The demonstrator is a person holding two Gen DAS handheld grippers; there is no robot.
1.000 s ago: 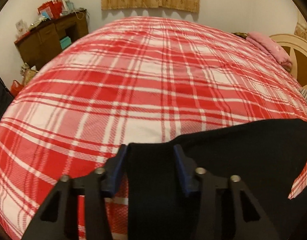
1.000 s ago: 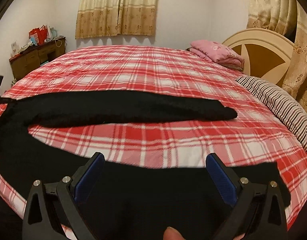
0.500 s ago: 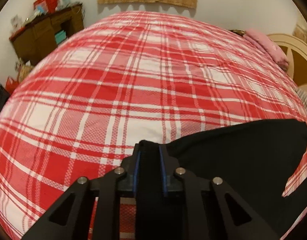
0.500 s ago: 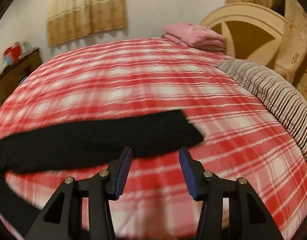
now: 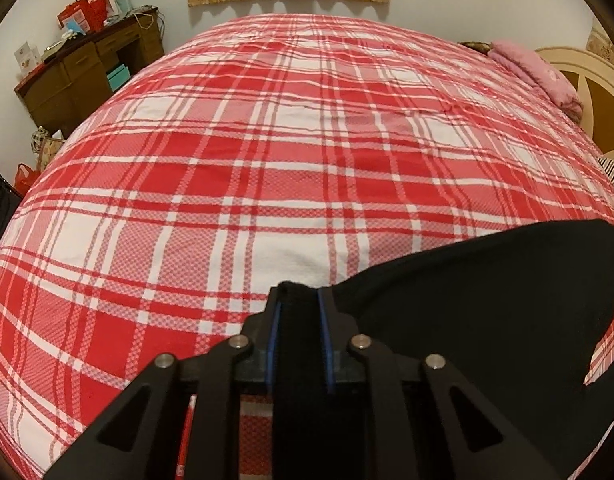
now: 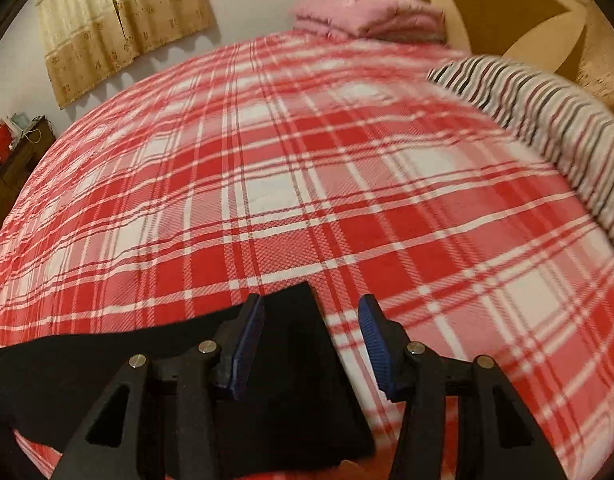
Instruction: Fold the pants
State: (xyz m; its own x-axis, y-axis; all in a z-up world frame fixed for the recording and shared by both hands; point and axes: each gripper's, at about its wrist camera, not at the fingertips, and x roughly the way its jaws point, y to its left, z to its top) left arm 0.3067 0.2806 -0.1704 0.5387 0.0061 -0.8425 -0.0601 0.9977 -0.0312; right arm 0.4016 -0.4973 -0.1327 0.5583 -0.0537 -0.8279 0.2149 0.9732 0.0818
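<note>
Ahead of us: bare plaid bed (image 5: 291,152); our obstacles, striped pillow (image 6: 555,120), pink folded blanket (image 6: 367,12) by headboard (image 6: 507,12).

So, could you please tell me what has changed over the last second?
The left hand-held gripper closed onto the black pants. The right hand-held gripper narrowed its jaws and swept along to the leg end, not gripping. The plaid bedspread is unchanged.
</note>
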